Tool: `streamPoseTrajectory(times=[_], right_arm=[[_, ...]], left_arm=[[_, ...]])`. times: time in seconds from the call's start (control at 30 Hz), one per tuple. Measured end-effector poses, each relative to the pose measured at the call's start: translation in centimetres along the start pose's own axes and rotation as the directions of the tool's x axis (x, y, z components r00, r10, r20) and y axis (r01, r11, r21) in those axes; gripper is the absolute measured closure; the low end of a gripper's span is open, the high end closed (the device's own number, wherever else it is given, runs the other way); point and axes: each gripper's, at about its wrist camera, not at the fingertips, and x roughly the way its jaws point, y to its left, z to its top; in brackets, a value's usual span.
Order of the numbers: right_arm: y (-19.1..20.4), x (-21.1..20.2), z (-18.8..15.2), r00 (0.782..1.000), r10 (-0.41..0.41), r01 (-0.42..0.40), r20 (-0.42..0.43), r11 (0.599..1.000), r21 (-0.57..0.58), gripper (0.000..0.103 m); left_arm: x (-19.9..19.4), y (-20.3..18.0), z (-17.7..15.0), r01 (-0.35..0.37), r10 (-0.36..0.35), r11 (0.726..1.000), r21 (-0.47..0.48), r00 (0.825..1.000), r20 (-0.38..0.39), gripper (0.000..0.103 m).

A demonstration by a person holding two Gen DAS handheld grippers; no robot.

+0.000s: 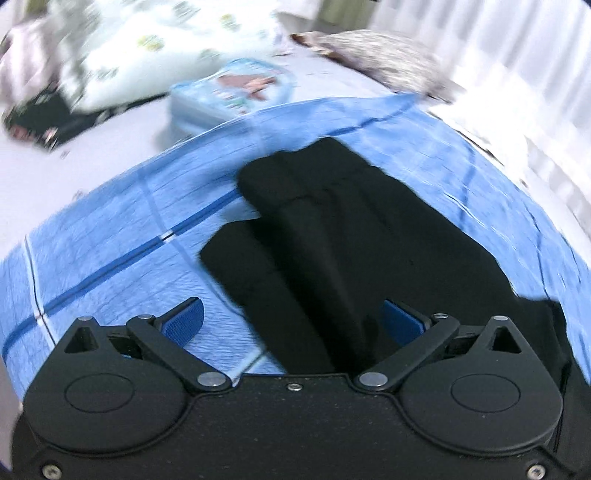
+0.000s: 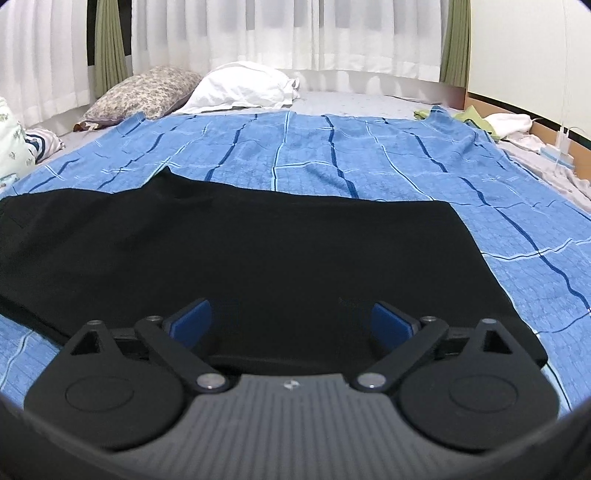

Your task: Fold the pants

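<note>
Black pants (image 1: 332, 236) lie on a blue striped blanket (image 1: 110, 236) on a bed. In the left wrist view they are bunched in folds, running up and away between the fingers. My left gripper (image 1: 293, 317) is open just above them, nothing gripped. In the right wrist view the pants (image 2: 258, 251) lie spread flat across the blanket (image 2: 332, 162). My right gripper (image 2: 291, 319) is open low over the near edge of the pants, blue pads (image 2: 194, 319) wide apart.
A floral pillow (image 2: 140, 92) and a white pillow (image 2: 243, 88) lie at the head by the white curtains (image 2: 221, 33). A patterned quilt (image 1: 147, 48) and a blue pack (image 1: 236, 88) lie beyond the blanket. Green and white clothes (image 2: 491, 122) sit at the far right edge.
</note>
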Motion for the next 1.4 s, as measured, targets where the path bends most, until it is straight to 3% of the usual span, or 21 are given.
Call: streamPoseTrajectory(times=[0.13, 0.4, 0.93, 1.0, 1.1, 1.17, 1.23, 1.3, 1.4], right_arm=[[-0.1, 0.3, -0.5, 1.000, -0.008, 0.008, -0.007, 1.000, 0.001, 0.003], [0.1, 0.6, -1.0, 1.000, -0.020, 0.020, 0.000, 1.000, -0.012, 0.000], [0.1, 1.4, -1.9, 1.000, -0.018, 0.018, -0.009, 1.000, 0.003, 0.000], [0.1, 1.4, -1.9, 1.000, -0.018, 0.018, -0.009, 1.000, 0.003, 0.000], [0.1, 1.5, -2.0, 1.000, -0.015, 0.015, -0.010, 1.000, 0.005, 0.000], [0.0, 1.5, -2.0, 1.000, -0.012, 0.012, -0.010, 1.000, 0.008, 0.000], [0.1, 1.5, -2.0, 1.000, -0.011, 0.011, -0.010, 1.000, 0.011, 0.000], [0.1, 1.5, -2.0, 1.000, -0.008, 0.009, -0.009, 1.000, 0.013, 0.000], [-0.2, 1.2, -1.9, 1.000, 0.010, -0.009, -0.004, 1.000, 0.024, 0.000]], left_arm=[[0.6, 0.3, -0.3, -0.037, 0.039, 0.999, -0.037, 0.998, 0.053, 0.000], [2.6, -1.2, 0.1, -0.115, 0.115, 0.993, -0.002, 0.991, 0.074, 0.000], [3.1, -1.9, -0.3, -0.125, 0.124, 0.992, 0.002, 0.985, 0.121, 0.002], [3.1, -2.1, -0.4, -0.130, 0.128, 0.991, 0.007, 0.983, 0.132, 0.006], [2.9, -2.2, -0.4, -0.132, 0.130, 0.991, 0.001, 0.981, 0.146, 0.022], [2.5, -1.9, -0.3, -0.120, 0.120, 0.993, -0.010, 0.980, 0.161, 0.053], [2.0, -1.5, -0.3, -0.052, 0.058, 0.998, -0.036, 0.984, 0.169, 0.072], [1.3, -1.7, -0.3, -0.011, 0.020, 0.999, -0.053, 0.983, 0.182, 0.076], [-0.6, -3.5, -0.8, -0.018, 0.008, 0.999, 0.037, 0.966, 0.257, 0.078]])
